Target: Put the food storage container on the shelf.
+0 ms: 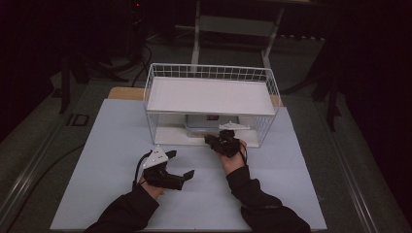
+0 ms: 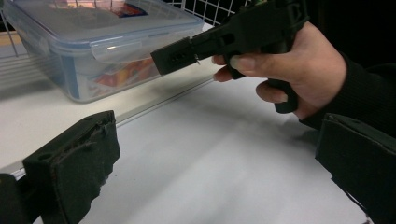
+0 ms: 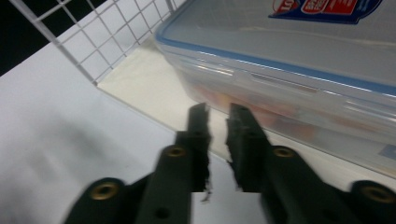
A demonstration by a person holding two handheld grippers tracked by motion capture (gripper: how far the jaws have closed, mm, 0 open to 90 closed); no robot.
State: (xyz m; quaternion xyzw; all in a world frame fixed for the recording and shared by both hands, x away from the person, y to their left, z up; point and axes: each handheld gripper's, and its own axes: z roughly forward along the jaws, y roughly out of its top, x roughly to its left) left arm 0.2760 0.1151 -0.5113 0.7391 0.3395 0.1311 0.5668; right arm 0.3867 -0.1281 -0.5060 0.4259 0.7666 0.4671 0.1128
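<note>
Left tool [image 1: 182,167] hovering over bare pale blue table [image 1: 111,160], 2 black foam-faced jaws spread wide, nothing between them, gripped by left hand [image 1: 148,187] in dark sleeve. Right tool [image 1: 210,140] reaching at front of white wire two-tier rack [image 1: 211,99], jaws drawn almost together with only a thin slit left, gripping nothing. Tips just short of clear plastic lidded food box with blue seal [image 3: 299,60], apart from it. Box resting on rack's lower white shelf, under upper white shelf panel, red and blue label on lid, orange contents dimly visible through side.
</note>
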